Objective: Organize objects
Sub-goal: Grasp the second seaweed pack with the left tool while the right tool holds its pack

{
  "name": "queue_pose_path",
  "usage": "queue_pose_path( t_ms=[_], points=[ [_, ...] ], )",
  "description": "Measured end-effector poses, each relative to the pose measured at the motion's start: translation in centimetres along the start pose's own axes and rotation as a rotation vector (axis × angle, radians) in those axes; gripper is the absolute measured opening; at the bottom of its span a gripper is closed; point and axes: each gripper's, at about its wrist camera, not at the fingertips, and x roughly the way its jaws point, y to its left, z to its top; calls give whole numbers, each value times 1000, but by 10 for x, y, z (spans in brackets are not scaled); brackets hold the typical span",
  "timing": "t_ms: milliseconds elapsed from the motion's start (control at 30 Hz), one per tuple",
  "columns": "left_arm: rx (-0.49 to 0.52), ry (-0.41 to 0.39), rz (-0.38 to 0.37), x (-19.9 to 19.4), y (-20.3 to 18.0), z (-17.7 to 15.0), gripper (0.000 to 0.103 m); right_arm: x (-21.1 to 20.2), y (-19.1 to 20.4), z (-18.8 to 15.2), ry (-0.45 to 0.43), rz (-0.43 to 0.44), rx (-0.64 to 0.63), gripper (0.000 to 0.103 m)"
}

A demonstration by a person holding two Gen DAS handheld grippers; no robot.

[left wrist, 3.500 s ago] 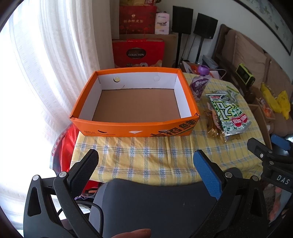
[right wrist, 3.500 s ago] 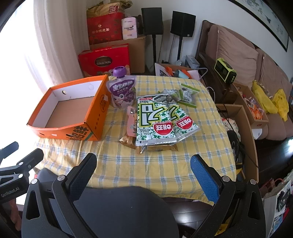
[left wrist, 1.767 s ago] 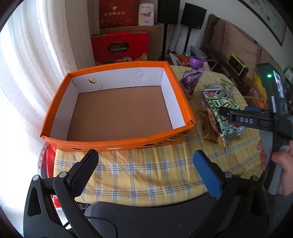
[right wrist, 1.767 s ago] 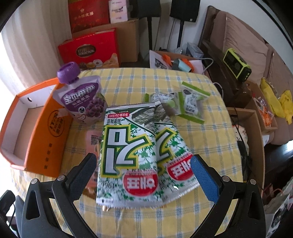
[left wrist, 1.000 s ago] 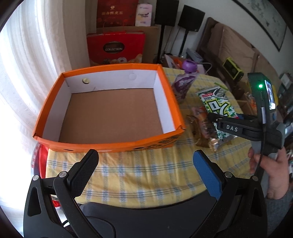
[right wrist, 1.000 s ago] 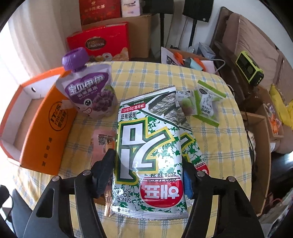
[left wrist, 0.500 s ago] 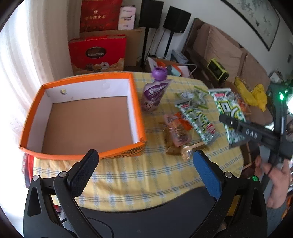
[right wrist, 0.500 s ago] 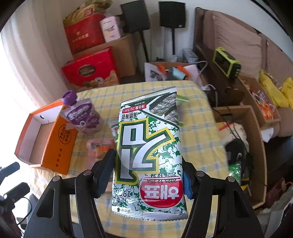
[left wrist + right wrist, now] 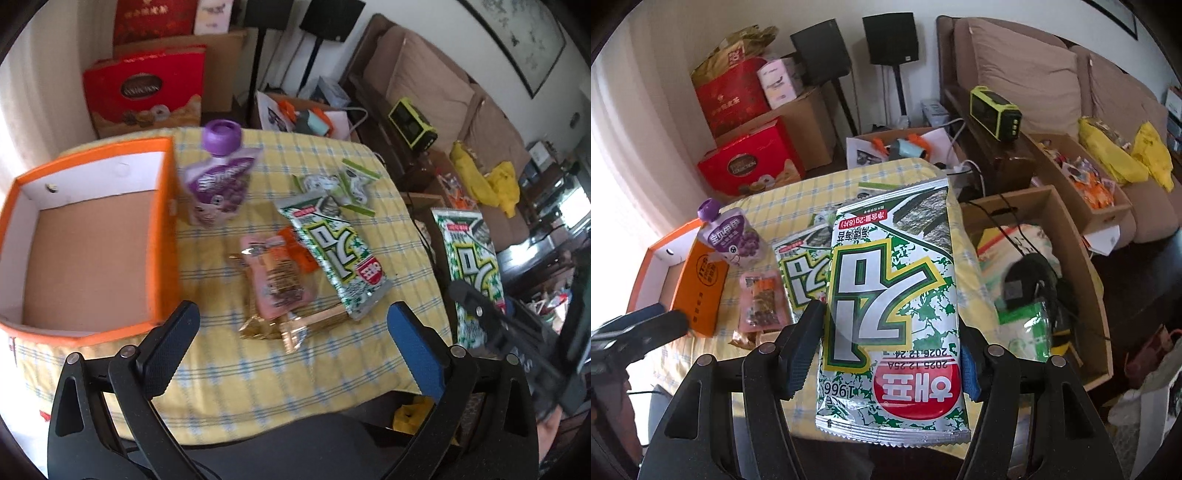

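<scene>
My right gripper (image 9: 886,354) is shut on a green and white seaweed snack pack (image 9: 892,295) and holds it up above the table's right side; the pack also shows in the left wrist view (image 9: 469,269). A second seaweed pack (image 9: 334,254) lies on the yellow checked tablecloth (image 9: 221,354), next to a pink snack packet (image 9: 275,280) and a purple juice pouch (image 9: 219,184). The empty orange box (image 9: 166,229) stands at the table's left. My left gripper (image 9: 291,336) is open and empty above the table's near edge.
Small green-edged packets (image 9: 347,184) lie at the table's far side. An open cardboard box (image 9: 1067,236) with bags stands on the floor to the right. Red gift boxes (image 9: 144,92), speakers and a sofa (image 9: 1034,74) stand behind.
My right gripper closed on the top seaweed pack and lifted it off the table, up and to the right. My left gripper swung right, from over the orange box toward the snacks.
</scene>
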Motion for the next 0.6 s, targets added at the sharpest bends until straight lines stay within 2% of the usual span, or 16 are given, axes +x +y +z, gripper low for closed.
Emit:
queue_pose_path(
  t_ms=[100,267,333,467,533,567,600],
  points=[
    [-8,21,4,14,-6,5,93,-2,-6,-3,-2,-2,10,65],
    [-38,93,-38,42,-12,12,65,-7,-13,-6,-18,0,30,65],
    [-46,118,-37,57,-12,15,59,-2,-15,-6,-8,-2,27,63],
    [-96,166,-64,79,-9,18,56,27,-28,-15,52,-5,57,59],
    [-123,171,-98,82,-8,18,58,36,-35,-24,82,-45,94,58],
    [-124,167,-108,82,-10,19,59,36,-39,-27,79,-38,108,59],
    [-114,161,-98,83,-13,19,59,34,-44,-32,77,-20,138,71]
  ],
)
